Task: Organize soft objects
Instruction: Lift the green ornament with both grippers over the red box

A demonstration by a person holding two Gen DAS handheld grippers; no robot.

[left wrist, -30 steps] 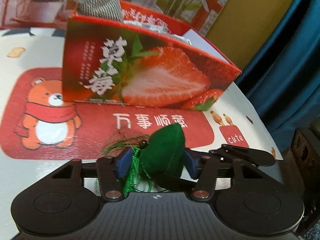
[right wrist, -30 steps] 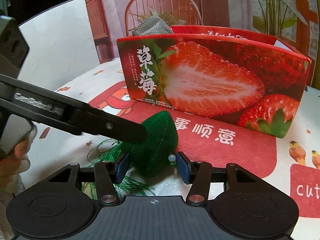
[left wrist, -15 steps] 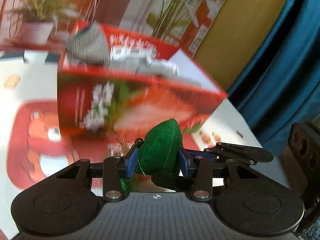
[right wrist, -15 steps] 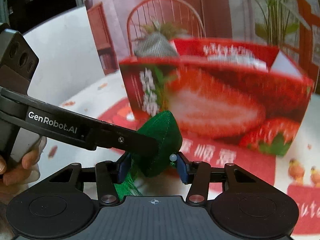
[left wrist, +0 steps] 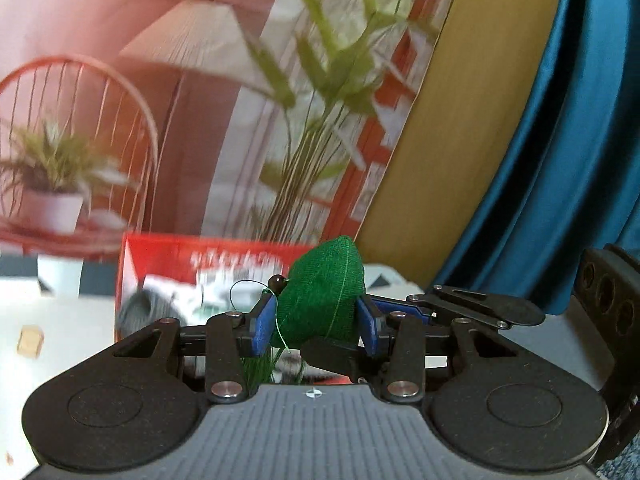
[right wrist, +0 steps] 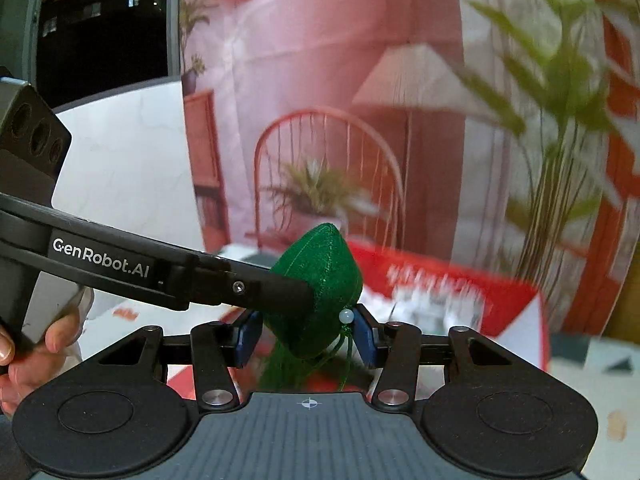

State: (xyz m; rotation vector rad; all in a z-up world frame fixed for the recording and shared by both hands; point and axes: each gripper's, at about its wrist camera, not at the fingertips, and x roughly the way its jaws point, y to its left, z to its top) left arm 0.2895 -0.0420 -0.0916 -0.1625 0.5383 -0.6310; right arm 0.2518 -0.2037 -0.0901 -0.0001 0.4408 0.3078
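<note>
A printed backdrop of a pink room with a lamp, a wire chair and leafy plants is seen across both views, with a yellow panel and a blue curtain beside it in the left wrist view. Below it, the white tabletop is partly seen, and on it stands the red strawberry box, open at the top; something grey and knitted and white printed items are made out inside, though blurred.

The left gripper is held above the table with the green fabric pouch (a cone-like shape, tip upward) pinched between its blue pads; the jaws have just been closing, and both pads are pressed into the cloth. A dark bead and thin green cord are seen at the pouch's left edge, with green tassel threads hanging beneath.

In the right wrist view, the right gripper is closed on the same pouch from the other side, its pads set against the lower part. A finger of the left gripper is laid across the pouch's left flank. A pale bead is seen by the right pad. The pouch is thus held in the air by both tools, in front of the box and higher than its rim. A hand is seen at the left edge.
</note>
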